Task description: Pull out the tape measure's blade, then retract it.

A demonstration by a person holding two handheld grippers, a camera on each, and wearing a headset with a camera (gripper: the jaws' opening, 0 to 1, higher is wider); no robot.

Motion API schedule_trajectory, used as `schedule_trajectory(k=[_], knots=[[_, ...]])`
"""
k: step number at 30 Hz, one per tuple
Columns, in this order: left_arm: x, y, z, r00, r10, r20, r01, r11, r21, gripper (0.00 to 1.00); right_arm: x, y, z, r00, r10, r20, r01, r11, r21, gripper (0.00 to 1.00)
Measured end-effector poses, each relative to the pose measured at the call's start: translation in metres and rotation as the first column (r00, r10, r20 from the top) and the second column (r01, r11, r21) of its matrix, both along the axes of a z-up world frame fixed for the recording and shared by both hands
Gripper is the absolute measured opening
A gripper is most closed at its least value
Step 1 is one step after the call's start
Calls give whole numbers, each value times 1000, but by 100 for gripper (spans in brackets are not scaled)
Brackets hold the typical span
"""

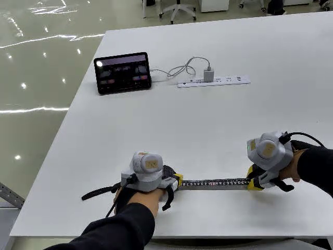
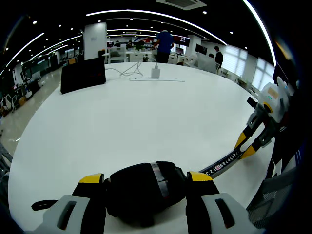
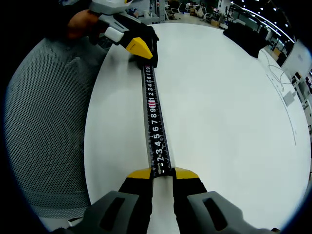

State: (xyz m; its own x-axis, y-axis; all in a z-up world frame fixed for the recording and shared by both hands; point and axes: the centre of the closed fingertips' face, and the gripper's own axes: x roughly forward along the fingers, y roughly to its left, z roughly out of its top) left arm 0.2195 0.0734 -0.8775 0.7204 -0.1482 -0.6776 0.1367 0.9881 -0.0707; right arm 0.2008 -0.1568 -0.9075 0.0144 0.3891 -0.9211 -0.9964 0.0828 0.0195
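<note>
**Tape measure [image 2: 146, 190] with blade [image 3: 155, 122] pulled out**

The black case lies on the white table [image 1: 208, 120] near its front edge, clamped between the jaws of the left gripper [image 2: 145, 177]. The blade runs flat along the table to the right gripper [image 3: 163, 173], whose jaws pinch its tip.

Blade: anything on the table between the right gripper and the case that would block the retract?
Nothing visible. The blade runs straight over bare table from the right gripper to the case held in the left gripper. The tablet and power strip sit well beyond, toward the far edge.
</note>
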Motion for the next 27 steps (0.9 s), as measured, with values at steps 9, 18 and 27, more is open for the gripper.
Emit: schedule_trajectory(k=[9, 18, 27], knots=[[0, 0, 0, 1000, 0, -1, 0, 1000, 0, 63, 0, 4, 0, 1000, -1, 2, 1, 1000, 5, 11], [0, 0, 0, 1000, 2, -3, -2, 1000, -1, 63, 0, 8, 0, 1000, -4, 3, 4, 1000, 10, 11], [0, 0, 0, 1000, 2, -2, -2, 1000, -2, 63, 0, 12, 0, 1000, -5, 4, 4, 1000, 23, 11]])
